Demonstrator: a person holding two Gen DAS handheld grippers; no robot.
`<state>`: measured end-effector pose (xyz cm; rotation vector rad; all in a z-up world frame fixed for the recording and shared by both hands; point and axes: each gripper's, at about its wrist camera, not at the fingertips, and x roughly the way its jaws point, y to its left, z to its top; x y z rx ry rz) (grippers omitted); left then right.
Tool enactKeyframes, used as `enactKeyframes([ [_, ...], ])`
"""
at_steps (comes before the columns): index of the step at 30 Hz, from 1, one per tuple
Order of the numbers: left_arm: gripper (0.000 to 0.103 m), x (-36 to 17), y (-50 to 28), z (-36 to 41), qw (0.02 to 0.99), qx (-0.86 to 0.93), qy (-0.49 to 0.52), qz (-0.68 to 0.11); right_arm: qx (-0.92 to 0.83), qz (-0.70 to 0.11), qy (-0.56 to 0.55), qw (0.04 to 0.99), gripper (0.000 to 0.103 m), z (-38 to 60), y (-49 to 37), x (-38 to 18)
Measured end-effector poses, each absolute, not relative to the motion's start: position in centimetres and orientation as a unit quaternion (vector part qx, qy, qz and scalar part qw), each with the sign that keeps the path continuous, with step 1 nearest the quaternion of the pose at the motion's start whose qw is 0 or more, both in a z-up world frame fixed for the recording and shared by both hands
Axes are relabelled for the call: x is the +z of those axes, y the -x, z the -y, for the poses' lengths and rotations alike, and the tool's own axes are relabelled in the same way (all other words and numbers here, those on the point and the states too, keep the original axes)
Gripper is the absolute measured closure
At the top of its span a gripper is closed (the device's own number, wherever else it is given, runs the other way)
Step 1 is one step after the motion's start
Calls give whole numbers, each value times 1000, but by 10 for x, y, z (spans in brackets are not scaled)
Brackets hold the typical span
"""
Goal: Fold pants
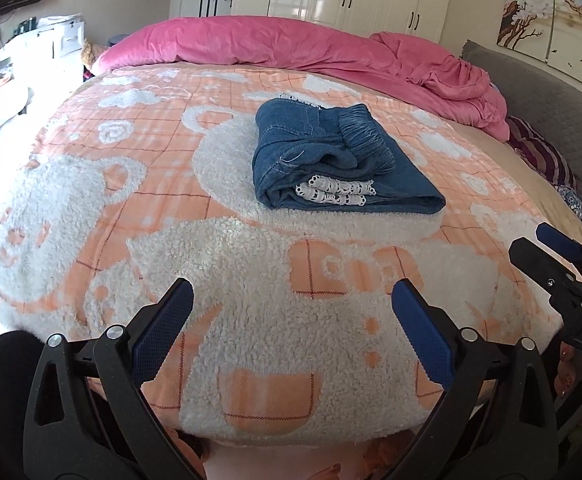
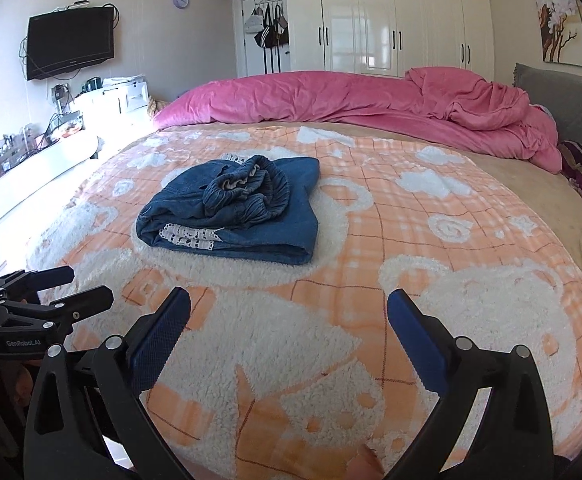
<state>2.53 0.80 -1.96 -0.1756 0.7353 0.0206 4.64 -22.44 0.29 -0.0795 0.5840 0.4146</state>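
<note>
left gripper (image 1: 293, 292) is hanging wide open over the near part of the blanket (image 1: 219, 264), nothing between its blue pads, not touching the pants. right gripper (image 2: 289, 302) is also gaping fully open, holding nothing, hovering above the blanket just beside the left one. pants (image 1: 331, 160) are lying folded into a thick blue denim bundle in the middle of the orange-and-white blanket, well apart from both grippers; gathered elastic waistband is sitting bunched on top, white lace trim is showing at the front fold. pink duvet (image 2: 371, 100) is lying crumpled behind.
</note>
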Motion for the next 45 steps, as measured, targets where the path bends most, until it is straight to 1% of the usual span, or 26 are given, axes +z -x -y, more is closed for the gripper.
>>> enactKeyframes([
  [9,9,-32,-34,-13,921,5,99,-376,202,-311,36,928,5,223,-58,-13],
  [45,9,-31,-36,-14,919,23,96,-381,183,-321,25,929,5,230,-67,-20],
])
